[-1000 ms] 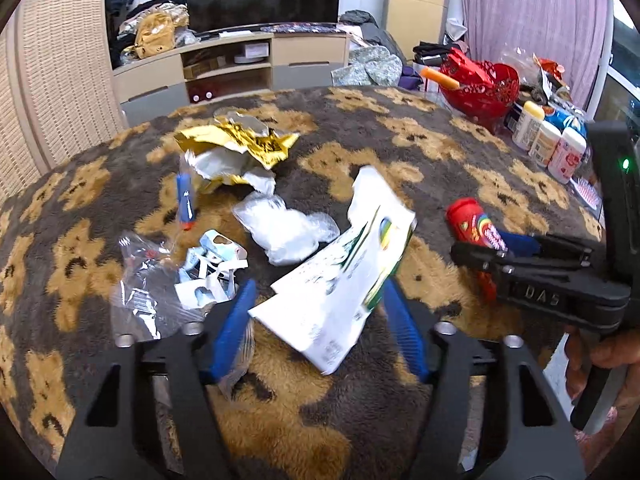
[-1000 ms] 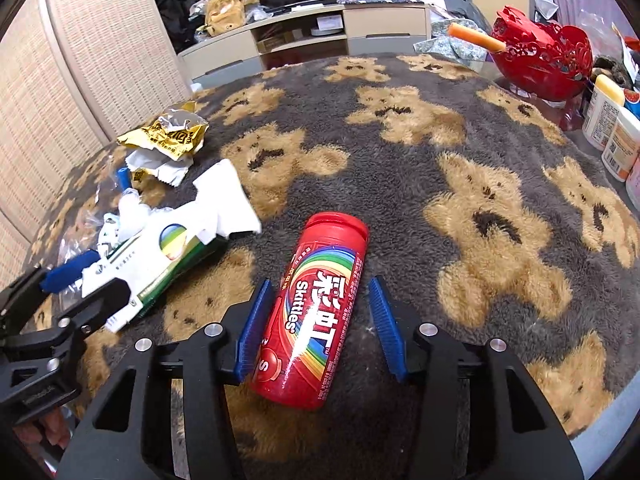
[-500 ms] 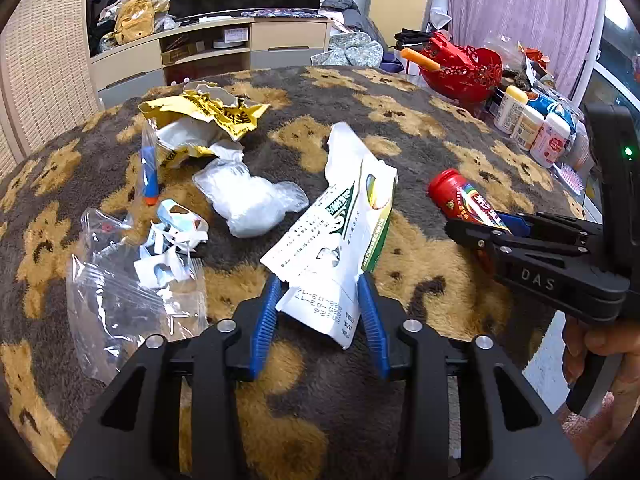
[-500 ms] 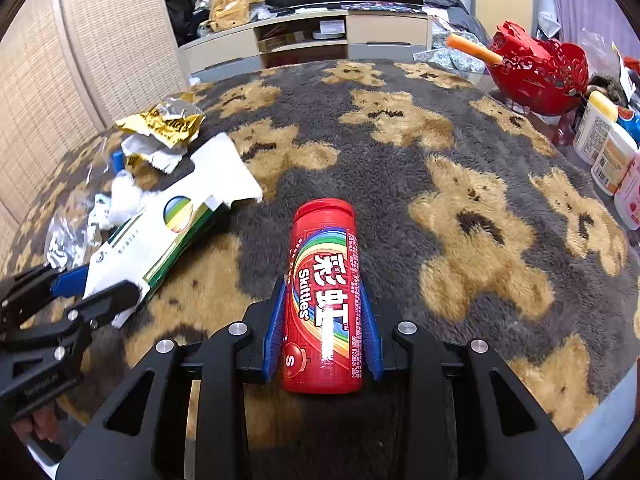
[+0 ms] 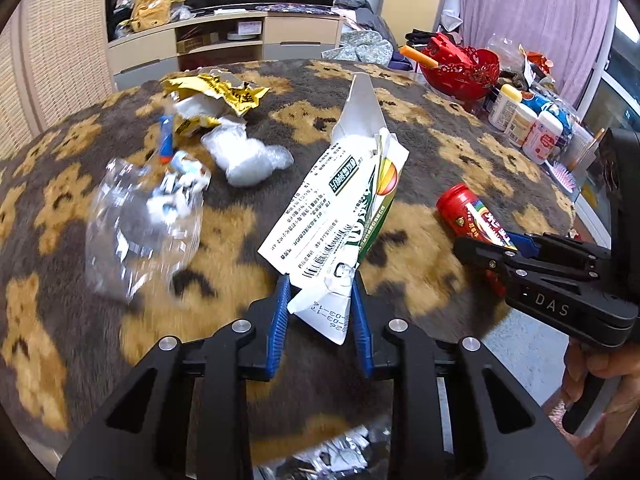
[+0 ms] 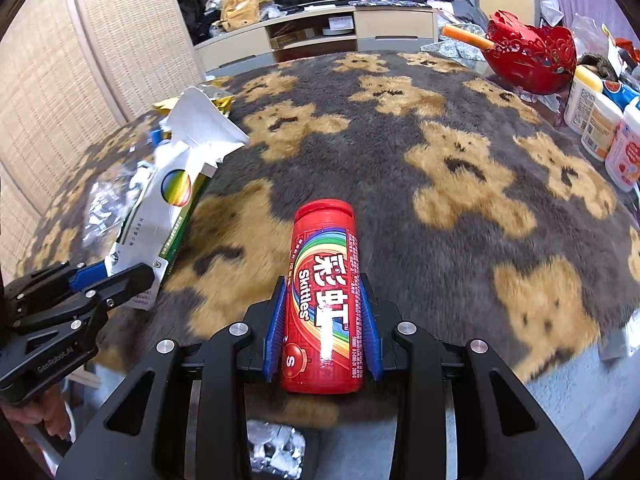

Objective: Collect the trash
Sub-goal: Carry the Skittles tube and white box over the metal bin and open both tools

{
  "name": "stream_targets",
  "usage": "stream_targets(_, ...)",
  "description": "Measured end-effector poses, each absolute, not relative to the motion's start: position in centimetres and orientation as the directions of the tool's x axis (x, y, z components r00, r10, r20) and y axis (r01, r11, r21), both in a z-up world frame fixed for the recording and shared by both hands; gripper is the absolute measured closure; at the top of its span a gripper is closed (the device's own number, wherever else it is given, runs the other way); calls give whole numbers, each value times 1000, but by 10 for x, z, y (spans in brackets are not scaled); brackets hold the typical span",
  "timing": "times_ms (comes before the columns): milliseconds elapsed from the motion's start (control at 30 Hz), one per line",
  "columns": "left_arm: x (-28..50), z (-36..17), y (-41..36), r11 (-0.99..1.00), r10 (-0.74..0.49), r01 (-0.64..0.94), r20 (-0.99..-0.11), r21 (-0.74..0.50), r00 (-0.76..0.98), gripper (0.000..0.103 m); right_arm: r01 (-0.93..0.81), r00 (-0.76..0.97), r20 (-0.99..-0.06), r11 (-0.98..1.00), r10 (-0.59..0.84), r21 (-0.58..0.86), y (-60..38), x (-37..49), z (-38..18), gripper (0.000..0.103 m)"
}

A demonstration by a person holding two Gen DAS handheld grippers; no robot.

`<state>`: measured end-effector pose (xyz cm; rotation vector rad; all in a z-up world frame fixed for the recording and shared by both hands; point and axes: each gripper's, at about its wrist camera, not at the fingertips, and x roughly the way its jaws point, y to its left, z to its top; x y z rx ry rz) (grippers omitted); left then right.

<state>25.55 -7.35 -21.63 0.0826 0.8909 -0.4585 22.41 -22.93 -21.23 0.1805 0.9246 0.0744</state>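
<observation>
A flattened white and green carton (image 5: 340,200) stands tilted up off the bear-print blanket, its lower end between the blue pads of my left gripper (image 5: 320,280), whose jaws are closing on it. In the right wrist view the carton (image 6: 160,216) and left gripper (image 6: 116,272) show at the left. A red Skittles tube (image 6: 326,280) lies lengthwise in my right gripper (image 6: 323,282), which is shut on its sides near the table's front edge. From the left wrist view, the tube (image 5: 464,212) and right gripper (image 5: 500,244) sit at the right.
More litter lies on the blanket (image 6: 440,160): a gold wrapper (image 5: 216,92), a crumpled white plastic wad (image 5: 248,156), a clear bag (image 5: 140,224). A red bowl (image 5: 460,68) and several bottles (image 5: 520,120) stand at the right. Silvery foil (image 6: 276,448) shows below the front edge.
Both grippers closed, the left on the carton and the right on the tube, then drew back toward the table's front edge. The carton has tipped up off the blanket.
</observation>
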Motion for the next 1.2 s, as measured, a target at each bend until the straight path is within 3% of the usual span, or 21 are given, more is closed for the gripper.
stream_targets(633,107,-197,-42,936,-311,318,-774,-150,551,76,-96,608,-768,979,201,180,-198,101,-183,68)
stream_targets(1200,55,-276,-26,963,-234,229,-870,-144,434,75,-130,410,-874,965,261,227,-167,57,-266,68)
